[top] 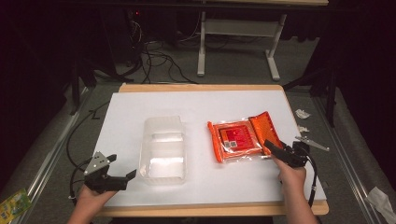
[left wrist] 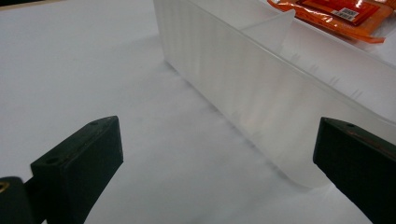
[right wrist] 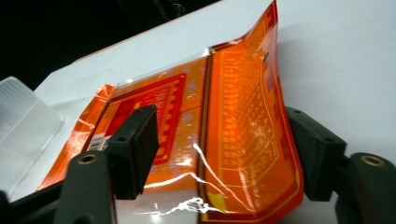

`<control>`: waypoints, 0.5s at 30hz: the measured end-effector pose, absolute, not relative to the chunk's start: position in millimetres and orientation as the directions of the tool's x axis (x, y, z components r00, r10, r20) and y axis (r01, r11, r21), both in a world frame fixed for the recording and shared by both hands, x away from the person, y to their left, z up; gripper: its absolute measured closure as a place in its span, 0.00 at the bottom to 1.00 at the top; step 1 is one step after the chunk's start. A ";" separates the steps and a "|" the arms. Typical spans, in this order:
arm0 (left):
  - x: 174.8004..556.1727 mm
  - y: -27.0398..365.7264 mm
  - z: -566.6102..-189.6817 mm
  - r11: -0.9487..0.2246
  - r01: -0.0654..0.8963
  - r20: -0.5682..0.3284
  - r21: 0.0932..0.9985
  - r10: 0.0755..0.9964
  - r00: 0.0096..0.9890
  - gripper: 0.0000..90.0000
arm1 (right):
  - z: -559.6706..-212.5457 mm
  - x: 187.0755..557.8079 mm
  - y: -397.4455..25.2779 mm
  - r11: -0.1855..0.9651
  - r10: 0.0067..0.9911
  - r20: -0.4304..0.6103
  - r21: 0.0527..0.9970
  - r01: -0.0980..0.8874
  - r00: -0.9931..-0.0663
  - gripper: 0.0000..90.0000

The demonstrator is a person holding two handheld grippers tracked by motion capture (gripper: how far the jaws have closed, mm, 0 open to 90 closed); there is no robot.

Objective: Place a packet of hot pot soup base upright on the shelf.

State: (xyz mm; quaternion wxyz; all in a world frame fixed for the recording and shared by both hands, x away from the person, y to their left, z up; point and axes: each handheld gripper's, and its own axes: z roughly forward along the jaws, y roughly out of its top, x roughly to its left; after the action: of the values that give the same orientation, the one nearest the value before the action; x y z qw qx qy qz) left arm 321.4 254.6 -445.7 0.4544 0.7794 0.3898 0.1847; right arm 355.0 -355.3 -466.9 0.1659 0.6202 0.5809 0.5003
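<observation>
While the right gripper [top: 275,150] sits at the near right corner of the orange packet [top: 243,136], its jaws stand spread to either side of the packet's raised flap, one jaw over the printed face and the other beyond the curled edge, so it is open around the packet rather than clamped on it. Whether either pad already touches the film is hard to tell in the right gripper view, since the glossy wrap hides the contact line. The packet [right wrist: 224,140] lies flat on the white table [top: 201,105] directly ahead of that gripper, with the clear plastic container [top: 163,148] off to its left. The left gripper [top: 122,169] rests near the table's front edge, jaws wide apart and holding nothing, with the container's wall [left wrist: 261,88] just ahead of it and to its right. The step in hand looks like the grasp on the packet; next the jaws should close on the flap, firmly enough that the slick wrap does not slip, before lifting it toward the container.
</observation>
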 end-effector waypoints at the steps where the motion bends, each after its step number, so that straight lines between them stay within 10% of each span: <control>1: 321.2 254.5 -445.8 -0.280 0.442 -0.069 0.852 0.777 0.626 0.02 | -466.6 355.2 -351.8 -0.257 0.892 0.414 0.793 0.552 -0.179 0.41; 15: 322.1 248.0 -448.9 -0.304 0.444 -0.060 0.843 0.767 0.639 0.03 | -478.6 366.6 -345.3 -0.258 0.923 0.379 0.729 0.634 -0.060 0.68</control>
State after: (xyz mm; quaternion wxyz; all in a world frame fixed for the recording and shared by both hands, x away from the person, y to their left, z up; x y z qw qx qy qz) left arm 322.1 248.0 -448.9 0.4472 0.7871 0.3846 0.1807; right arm 366.6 -345.3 -478.6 0.1674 0.6647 0.5856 0.4327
